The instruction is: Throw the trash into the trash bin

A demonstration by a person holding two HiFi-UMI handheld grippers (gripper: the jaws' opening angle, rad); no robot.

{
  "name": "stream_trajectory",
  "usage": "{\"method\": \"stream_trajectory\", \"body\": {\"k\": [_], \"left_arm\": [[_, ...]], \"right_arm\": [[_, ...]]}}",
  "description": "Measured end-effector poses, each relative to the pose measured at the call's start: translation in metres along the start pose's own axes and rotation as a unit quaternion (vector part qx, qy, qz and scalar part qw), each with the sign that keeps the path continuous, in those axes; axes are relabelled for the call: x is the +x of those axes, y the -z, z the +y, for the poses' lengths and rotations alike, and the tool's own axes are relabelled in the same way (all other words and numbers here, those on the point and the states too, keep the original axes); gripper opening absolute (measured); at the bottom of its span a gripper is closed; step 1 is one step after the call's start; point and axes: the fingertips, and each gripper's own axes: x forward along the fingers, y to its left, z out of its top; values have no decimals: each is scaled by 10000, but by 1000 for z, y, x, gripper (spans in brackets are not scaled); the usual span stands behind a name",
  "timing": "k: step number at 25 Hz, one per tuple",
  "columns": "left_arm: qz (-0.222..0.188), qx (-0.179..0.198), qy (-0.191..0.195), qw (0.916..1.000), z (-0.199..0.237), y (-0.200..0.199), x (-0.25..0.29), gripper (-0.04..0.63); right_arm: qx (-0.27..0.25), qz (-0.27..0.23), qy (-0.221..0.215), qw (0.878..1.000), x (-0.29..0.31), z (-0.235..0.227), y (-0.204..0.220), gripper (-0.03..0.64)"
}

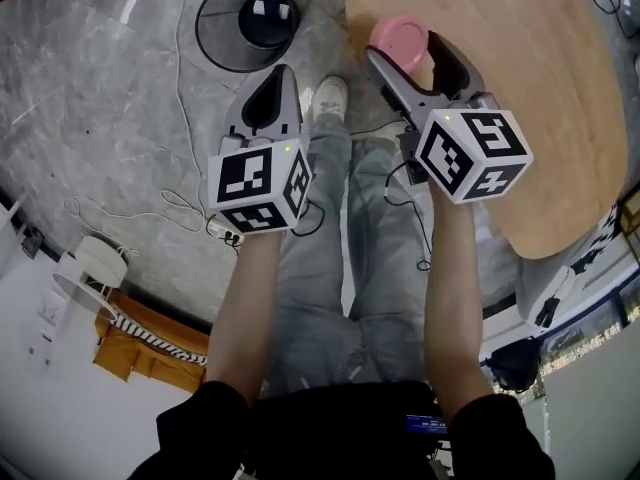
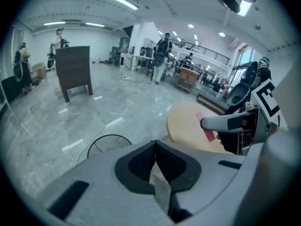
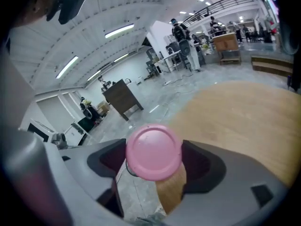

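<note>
Trash (pink, round) | clamped betw. jaws of right hand-held gripper | left hand-held gripper closed, empty

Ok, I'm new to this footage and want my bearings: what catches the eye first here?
The pink round object clamped in the right gripper, at the edge of the round wooden table. Then the black trash bin on the grey floor just ahead of the left gripper, whose jaws are shut on nothing.

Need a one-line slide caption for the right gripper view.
Right claw clamped on a pink round object over the edge of the wooden table.
</note>
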Motion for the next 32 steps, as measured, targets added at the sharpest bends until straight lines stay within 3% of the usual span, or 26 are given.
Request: {"method": "stream_trajectory", "body": {"k": [4, 10, 19, 23, 24, 25, 28, 32], "left_arm": [[-72, -453, -375, 9982, 57, 6, -14, 6], [-134, -1029, -813, 9913, 116, 22, -29, 6], [-186, -1580, -1293, 9787, 182, 41, -47, 6], [-192, -1670, -1356, 9764, 193, 42, -49, 6], [-187, -1674, -1353, 9764, 193, 42, -47, 6], [-182, -1670, -1341, 9766, 193, 42, -46, 6], [-154, -1610, -1245, 9790, 188, 40, -39, 6], [-108, -1405, -1046, 9845, 174, 30, -32, 6]], "right_arm": [[-553, 377, -495, 9965, 63, 59, 1, 328], [-1449, 976, -1021, 9793, 142, 108, 23, 328], [-1741, 1327, -1094, 9696, 205, 125, 53, 328], [-1515, 1571, -1296, 9673, 203, 132, 60, 325], [-1472, 1599, -1425, 9656, 200, 136, 62, 243], [-1486, 1607, -1528, 9637, 198, 139, 63, 11], [-1561, 1657, -1726, 9583, 188, 144, 68, 11], [-1233, 1470, -1650, 9674, 168, 141, 62, 9]]}}
